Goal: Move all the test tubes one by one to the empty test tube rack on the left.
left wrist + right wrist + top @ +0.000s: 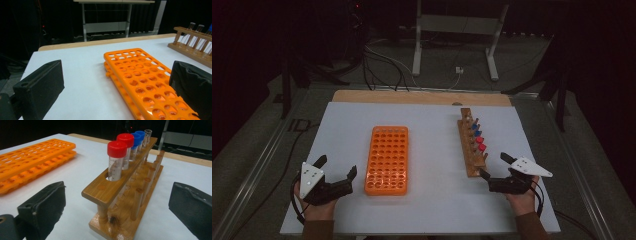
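Note:
An orange tube rack [387, 159] with many empty holes lies flat at the middle left of the white table; it also appears in the left gripper view [142, 80]. A wooden rack [472, 142] stands at the right and holds two red-capped tubes [117, 162], two blue-capped tubes [138, 137] and clear uncapped ones behind them. My left gripper [336, 167] rests near the front left, open and empty, left of the orange rack. My right gripper [493, 167] is open and empty just before the wooden rack's near end [115, 220].
The white sheet [432, 195] covers a wooden board whose far edge [422, 97] shows. Beyond the table lie cables [382, 70] on the floor and a white metal stand [457, 45]. Bare sheet lies between the two racks.

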{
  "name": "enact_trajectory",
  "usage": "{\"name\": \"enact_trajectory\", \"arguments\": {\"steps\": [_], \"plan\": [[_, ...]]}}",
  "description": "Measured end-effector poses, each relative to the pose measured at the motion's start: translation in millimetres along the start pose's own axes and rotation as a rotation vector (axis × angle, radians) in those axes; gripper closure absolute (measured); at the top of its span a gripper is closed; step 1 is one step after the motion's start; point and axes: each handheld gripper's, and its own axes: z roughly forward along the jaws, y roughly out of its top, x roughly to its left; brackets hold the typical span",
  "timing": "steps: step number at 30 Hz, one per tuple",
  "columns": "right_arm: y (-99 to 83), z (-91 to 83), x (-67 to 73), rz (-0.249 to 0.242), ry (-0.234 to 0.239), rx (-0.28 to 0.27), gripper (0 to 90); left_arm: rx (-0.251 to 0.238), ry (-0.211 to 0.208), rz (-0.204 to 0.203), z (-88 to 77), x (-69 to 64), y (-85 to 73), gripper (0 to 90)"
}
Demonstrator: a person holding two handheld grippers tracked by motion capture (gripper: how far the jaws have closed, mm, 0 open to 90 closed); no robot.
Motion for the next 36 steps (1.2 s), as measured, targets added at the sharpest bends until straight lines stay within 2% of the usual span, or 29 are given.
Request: {"name": "enact_trajectory", "arguments": {"steps": [10, 14, 21, 27, 32, 34, 36], "plan": [[2.8, -2.8, 0.1, 0.023, 0.008, -0.011, 0.7, 0.000, 0.011, -0.017, -0.8, 2.4, -0.8, 0.7], [14.7, -5.9, 1.0, 0.029, 0.018, -0.013, 0.9, 0.002, 0.007, -0.029, 0.8, 2.6, -1.5, 0.8], [31.1, -1.6, 2.2, 0.003, 0.044, 0.044, 15.8, 0.015, 0.006, -0.043, 4.9, 3.1, -4.2, 0.7], [37.5, 9.7, 3.6, -0.016, 0.014, 0.081, 29.1, 0.020, 0.010, -0.047, 5.0, 3.0, -5.5, 0.7], [37.0, 23.5, 2.6, -0.008, 0.007, 0.116, 50.1, 0.027, 0.009, -0.047, 5.9, 3.4, -6.4, 0.8], [36.5, 26.2, 1.7, -0.005, 0.011, 0.123, 53.1, 0.027, 0.010, -0.048, 6.1, 3.3, -6.5, 0.8], [35.9, 32.3, 2.3, -0.011, -0.018, 0.146, 61.1, 0.027, 0.010, -0.048, 6.3, 2.8, -6.8, 0.8]]}}
